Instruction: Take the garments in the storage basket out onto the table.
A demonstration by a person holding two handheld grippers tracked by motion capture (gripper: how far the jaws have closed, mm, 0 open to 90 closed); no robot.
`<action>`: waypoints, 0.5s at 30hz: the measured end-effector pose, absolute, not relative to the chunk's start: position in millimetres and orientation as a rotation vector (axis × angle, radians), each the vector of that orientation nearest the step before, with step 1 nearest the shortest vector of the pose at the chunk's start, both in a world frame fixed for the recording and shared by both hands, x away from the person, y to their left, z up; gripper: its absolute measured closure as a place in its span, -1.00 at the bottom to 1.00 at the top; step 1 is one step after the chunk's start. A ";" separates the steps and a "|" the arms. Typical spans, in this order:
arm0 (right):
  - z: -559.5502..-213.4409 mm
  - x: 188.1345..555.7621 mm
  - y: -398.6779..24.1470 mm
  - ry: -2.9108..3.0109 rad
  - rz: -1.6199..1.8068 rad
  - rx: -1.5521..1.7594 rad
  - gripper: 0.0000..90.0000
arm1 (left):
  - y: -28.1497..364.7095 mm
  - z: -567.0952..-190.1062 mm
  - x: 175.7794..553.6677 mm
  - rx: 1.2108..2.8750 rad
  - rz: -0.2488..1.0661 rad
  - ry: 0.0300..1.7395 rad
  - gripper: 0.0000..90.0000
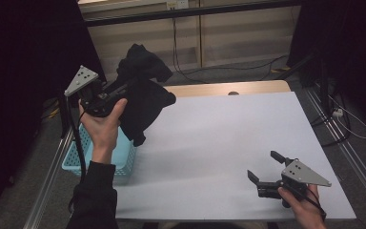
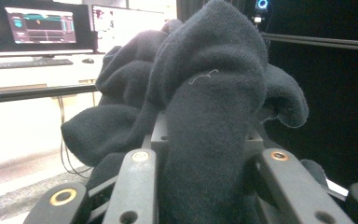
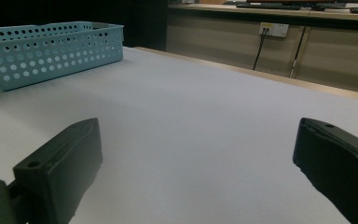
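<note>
Transfer step: your left tool [image 1: 124,90] grips the dark garment [image 1: 145,102] aloft by the basket [image 1: 124,160]; next, lower it onto the surface [image 1: 219,138]. Right tool [image 1: 267,167] rests released.

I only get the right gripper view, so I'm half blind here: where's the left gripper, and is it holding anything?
Observer: The left gripper is raised at the table's left edge, shut on a black cloth.
Operator: Is the cloth over the basket?
Observer: Partly; its lower end hangs above the basket's far corner, not touching it as far as I can tell.
Operator: And how does my right gripper look from above?
Observer: The right gripper sits low over the table's near right corner, jaws wide open with nothing between them.
</note>
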State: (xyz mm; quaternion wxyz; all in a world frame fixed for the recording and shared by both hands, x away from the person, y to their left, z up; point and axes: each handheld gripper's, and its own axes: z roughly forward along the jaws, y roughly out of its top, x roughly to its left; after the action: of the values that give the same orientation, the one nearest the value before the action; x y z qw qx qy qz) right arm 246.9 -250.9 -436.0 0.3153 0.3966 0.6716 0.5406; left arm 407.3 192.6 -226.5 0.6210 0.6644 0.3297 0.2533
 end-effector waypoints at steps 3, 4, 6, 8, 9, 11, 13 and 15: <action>-436.0 246.9 -250.9 1.770 1.419 1.050 -0.99 | 184.7 -229.1 408.5 1.534 0.564 0.752 0.53; -436.1 246.9 -250.8 1.769 1.419 1.049 -0.99 | 181.7 -230.1 408.5 1.532 0.556 0.752 0.53; -436.0 246.6 -250.6 1.771 1.423 1.043 -0.99 | 175.9 -232.1 409.0 1.538 0.546 0.743 0.53; -435.9 246.5 -251.1 1.772 1.420 1.037 -0.99 | 169.3 -234.1 409.4 1.544 0.536 0.739 0.53; -435.9 246.6 -251.2 1.771 1.420 1.039 -0.99 | 165.5 -235.2 409.8 1.548 0.529 0.735 0.53; -435.9 246.4 -251.3 1.771 1.418 1.042 -0.99 | 156.6 -237.9 409.9 1.558 0.516 0.724 0.53; -435.9 246.5 -251.0 1.772 1.422 1.038 -0.99 | 146.7 -241.4 410.3 1.569 0.498 0.712 0.53; -436.1 246.5 -250.8 1.775 1.423 1.039 -0.99 | 137.2 -246.0 411.6 1.578 0.479 0.703 0.53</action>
State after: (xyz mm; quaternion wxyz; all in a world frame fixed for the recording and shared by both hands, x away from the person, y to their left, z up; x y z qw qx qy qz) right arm 246.5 -250.8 -436.1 0.3150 0.3943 0.6735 0.5401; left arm 411.6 137.2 -246.0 0.6245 0.6875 0.3064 0.2086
